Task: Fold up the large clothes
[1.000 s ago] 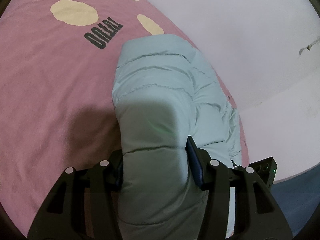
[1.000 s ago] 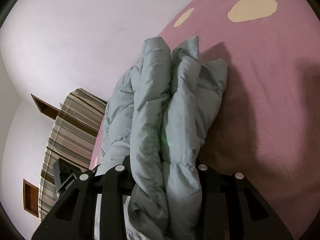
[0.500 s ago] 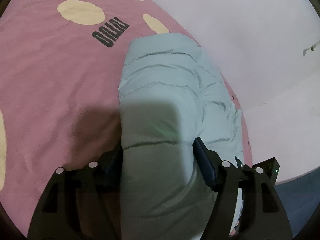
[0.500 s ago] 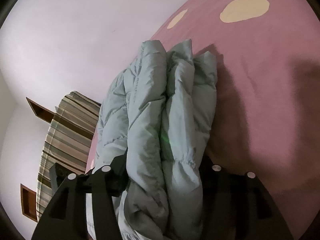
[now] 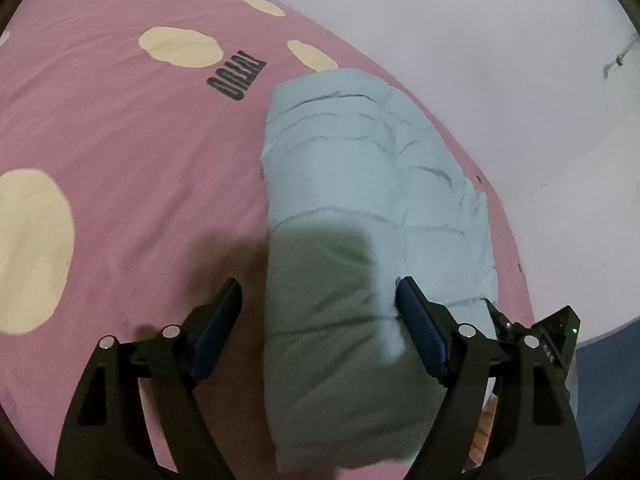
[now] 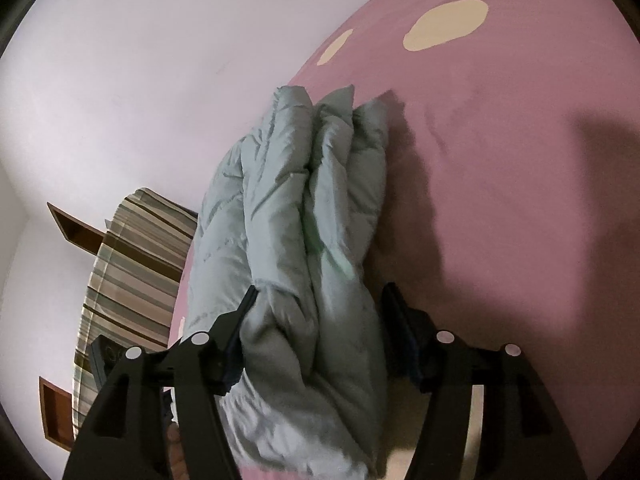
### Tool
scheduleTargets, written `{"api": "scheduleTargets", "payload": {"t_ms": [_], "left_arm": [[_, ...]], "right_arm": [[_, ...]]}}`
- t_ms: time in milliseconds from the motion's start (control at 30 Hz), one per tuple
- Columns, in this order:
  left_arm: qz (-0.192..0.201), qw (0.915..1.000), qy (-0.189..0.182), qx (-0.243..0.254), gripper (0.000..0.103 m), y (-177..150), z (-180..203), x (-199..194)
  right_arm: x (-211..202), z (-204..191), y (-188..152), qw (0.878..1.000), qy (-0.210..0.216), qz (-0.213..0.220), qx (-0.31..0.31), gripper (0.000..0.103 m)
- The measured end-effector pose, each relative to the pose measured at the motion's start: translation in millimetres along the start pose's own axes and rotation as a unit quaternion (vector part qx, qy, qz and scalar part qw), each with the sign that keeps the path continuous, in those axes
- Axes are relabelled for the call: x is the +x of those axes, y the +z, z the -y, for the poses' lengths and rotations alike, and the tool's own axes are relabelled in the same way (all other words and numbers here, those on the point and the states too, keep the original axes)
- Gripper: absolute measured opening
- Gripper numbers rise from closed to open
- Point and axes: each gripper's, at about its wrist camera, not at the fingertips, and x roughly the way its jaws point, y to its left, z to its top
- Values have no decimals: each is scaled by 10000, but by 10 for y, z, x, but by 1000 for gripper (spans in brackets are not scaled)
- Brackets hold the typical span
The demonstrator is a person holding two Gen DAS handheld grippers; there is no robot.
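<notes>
Now release step: left tool jaws just opened wide, left pad clear, right pad grazing the folded jacket lying on the bed. Right tool also just opened, jacket between, not clamped. Next, probably: back both tools off without dragging folds.

1. The puffer jacket is seen as quilted cloth, pale green-grey, with a faint sheen and stitched seams.
2. The bedsheet is shown as matt pink cloth with cream spots and dark printed letters.
3. The left gripper and right gripper are made of matt black plastic, with small bright metal pins.
4. Blue, finely ribbed pads are seen.
5. A striped woven cloth is visible.
</notes>
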Motion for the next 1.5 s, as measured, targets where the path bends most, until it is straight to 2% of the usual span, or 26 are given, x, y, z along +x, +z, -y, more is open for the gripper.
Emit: {"api": "scheduleTargets", "payload": {"t_ms": [433,633,800,967,1067,1200,1500], "left_arm": [[162,9988,391,256,80,-303,51,-250],[189,9967,625,477,80,-505,128,-410],[249,9932,857,747,80,-671,239,-545],[403,9879,1121,990,80,-801,375,-701],[556,9839,1293,1101,85,-840,464,-806],[877,9753,1536,1321,90,-871,604,-972],[1203,9649,1771,1520,93,-897,812,-1177]], "right_arm": [[-306,-22,-183,9997,-231,23,-35,61],[-429,-72,-296,9980,-611,58,-158,61],[-502,-214,-358,9931,-1086,137,-429,61],[-610,-450,-432,9803,-1631,387,-1047,62],[-656,-649,-490,9684,-1921,565,-1484,73],[-692,-874,-547,9513,-2251,753,-1967,74],[-763,-1128,-676,9361,-2390,943,-2401,77]]}}
